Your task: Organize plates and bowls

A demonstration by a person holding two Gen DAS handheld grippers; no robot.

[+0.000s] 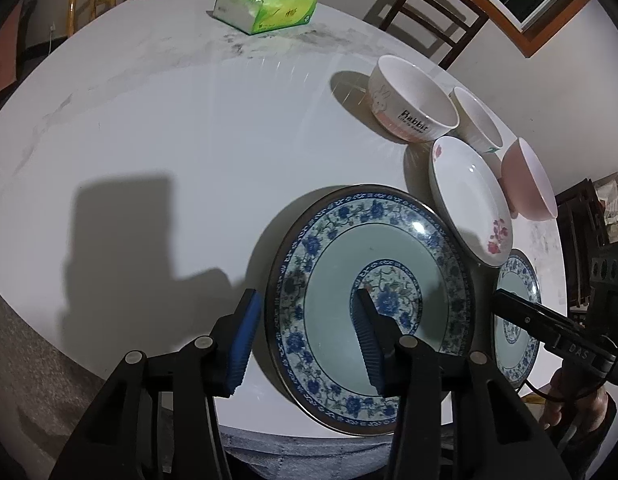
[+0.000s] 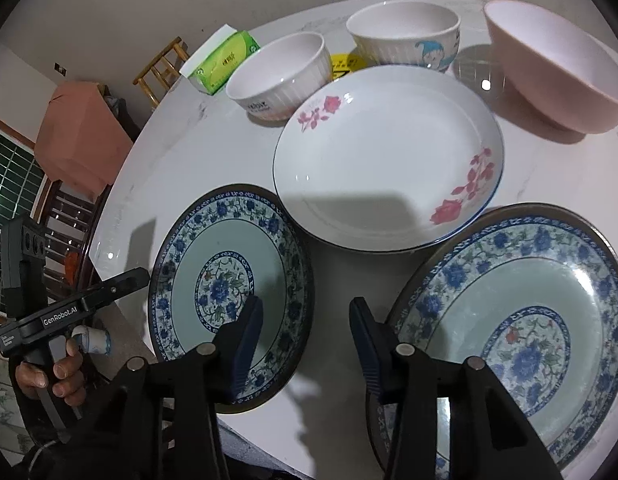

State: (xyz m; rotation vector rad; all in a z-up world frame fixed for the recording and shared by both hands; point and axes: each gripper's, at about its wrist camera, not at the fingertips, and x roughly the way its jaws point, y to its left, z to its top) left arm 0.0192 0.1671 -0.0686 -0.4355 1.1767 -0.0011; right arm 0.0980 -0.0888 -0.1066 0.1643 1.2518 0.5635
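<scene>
Left gripper (image 1: pixel 307 296), jaws spread, straddles the left rim of one blue-patterned plate (image 1: pixel 389 240) without pinching it. The right gripper (image 2: pixel 305 303), also spread, brackets the left rim of the second blue plate (image 2: pixel 529 280). Only the right view shows the narrow gap between the two plates and the flowered plate (image 2: pixel 389 152) just behind. Only the left view shows bare table (image 1: pixel 149 140) beyond. Both plates sit at the table's near edge.

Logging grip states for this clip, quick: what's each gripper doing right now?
Left gripper: open, jaws straddling the rim of the blue plate, not gripping.
Right gripper: open, holding nothing.
</scene>
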